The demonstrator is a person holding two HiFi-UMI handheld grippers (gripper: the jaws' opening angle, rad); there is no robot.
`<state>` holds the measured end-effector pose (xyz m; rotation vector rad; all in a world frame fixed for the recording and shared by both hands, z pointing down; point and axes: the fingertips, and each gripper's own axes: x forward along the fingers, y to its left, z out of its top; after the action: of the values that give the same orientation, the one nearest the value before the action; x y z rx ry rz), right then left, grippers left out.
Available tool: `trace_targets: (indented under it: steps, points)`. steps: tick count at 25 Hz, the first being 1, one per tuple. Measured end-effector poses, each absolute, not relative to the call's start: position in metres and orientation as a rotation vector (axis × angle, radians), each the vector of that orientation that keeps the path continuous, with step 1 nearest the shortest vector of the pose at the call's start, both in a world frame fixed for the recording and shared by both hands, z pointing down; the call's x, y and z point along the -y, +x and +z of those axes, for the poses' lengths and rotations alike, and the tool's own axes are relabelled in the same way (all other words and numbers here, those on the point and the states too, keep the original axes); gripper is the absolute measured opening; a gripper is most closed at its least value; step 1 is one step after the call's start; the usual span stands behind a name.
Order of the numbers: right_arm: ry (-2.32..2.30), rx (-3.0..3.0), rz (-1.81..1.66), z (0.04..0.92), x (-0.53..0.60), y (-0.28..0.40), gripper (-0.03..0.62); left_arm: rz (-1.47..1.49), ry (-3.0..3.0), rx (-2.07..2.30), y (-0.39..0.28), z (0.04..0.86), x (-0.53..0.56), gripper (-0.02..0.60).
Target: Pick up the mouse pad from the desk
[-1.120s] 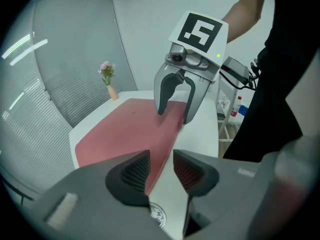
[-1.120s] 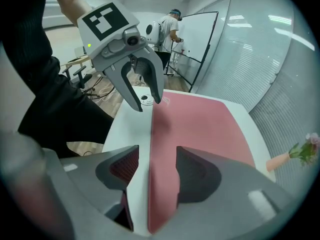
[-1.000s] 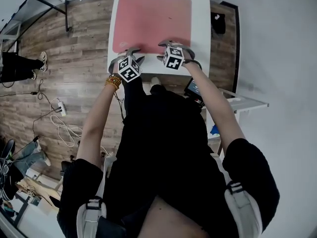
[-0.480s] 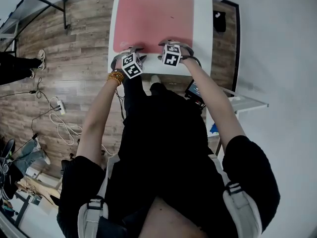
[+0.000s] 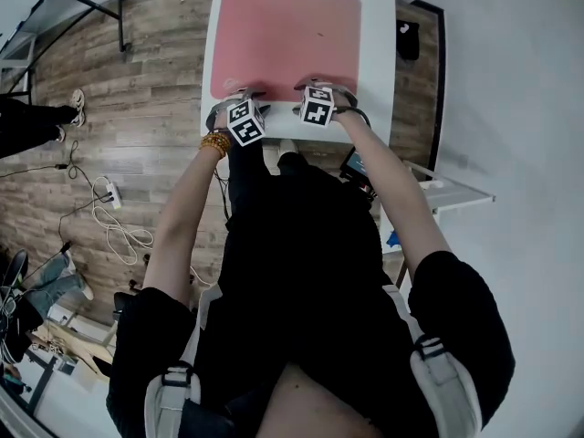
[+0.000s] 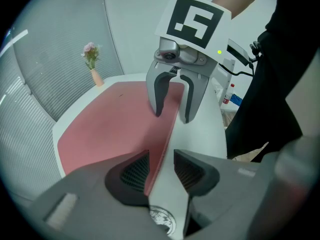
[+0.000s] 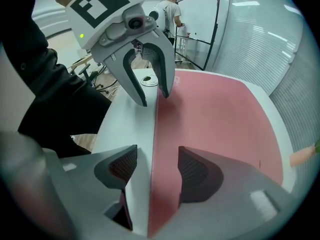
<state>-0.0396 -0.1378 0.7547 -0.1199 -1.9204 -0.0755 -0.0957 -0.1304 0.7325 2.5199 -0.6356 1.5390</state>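
A pink mouse pad (image 5: 286, 39) lies flat on the white desk (image 5: 376, 62) and covers most of it. Both grippers sit at its near edge. In the left gripper view the pad (image 6: 110, 129) has its edge running between the jaws of my left gripper (image 6: 161, 159), which stand open on either side of it. My right gripper (image 7: 157, 156) is likewise open astride the pad's edge (image 7: 215, 114). Each gripper shows in the other's view: the right gripper (image 6: 172, 115) and the left gripper (image 7: 155, 96). From the head view they sit side by side, left gripper (image 5: 239, 94) and right gripper (image 5: 315, 88).
A small vase with a flower (image 6: 92, 64) stands at the desk's far corner. Wooden floor (image 5: 137, 80) with cables lies to the left, and a side table (image 5: 429, 185) with items stands to the right. A person (image 7: 170, 9) stands by a whiteboard in the background.
Both grippers have edged slightly forward along the desk onto the pad's near edge. The pad has not moved.
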Motion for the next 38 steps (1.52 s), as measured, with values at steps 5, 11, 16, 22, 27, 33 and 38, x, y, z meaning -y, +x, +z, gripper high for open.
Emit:
trace_targets:
  steps: [5, 11, 16, 22, 27, 33, 38]
  points:
    - [-0.108, 1.934, -0.055, 0.753, 0.144, -0.036, 0.204, 1.535, 2.524, 0.614, -0.086, 0.731, 0.130, 0.146]
    - [-0.105, 1.925, -0.036, 0.755, 0.148, -0.035, 0.167, 1.531, 2.512, 0.626, -0.086, 0.732, 0.130, 0.146]
    - [-0.060, 1.924, -0.018, 0.753, 0.153, -0.037, 0.112, 1.528, 2.512, 0.638, -0.091, 0.730, 0.134, 0.146]
    - [-0.038, 1.952, 0.127, 0.751, 0.156, -0.039, 0.085, 1.522, 2.517, 0.632, -0.084, 0.734, 0.140, 0.146]
    - [-0.028, 2.019, 0.254, 0.737, 0.162, -0.038, 0.078, 1.548, 2.530, 0.616, -0.081, 0.734, 0.144, 0.146]
    - [-0.079, 2.041, 0.230, 0.727, 0.157, -0.038, 0.080, 1.530, 2.501, 0.652, -0.083, 0.737, 0.152, 0.120]
    - [-0.069, 2.071, 0.278, 0.720, 0.161, -0.037, 0.077, 1.533, 2.523, 0.752, -0.084, 0.732, 0.159, 0.057]
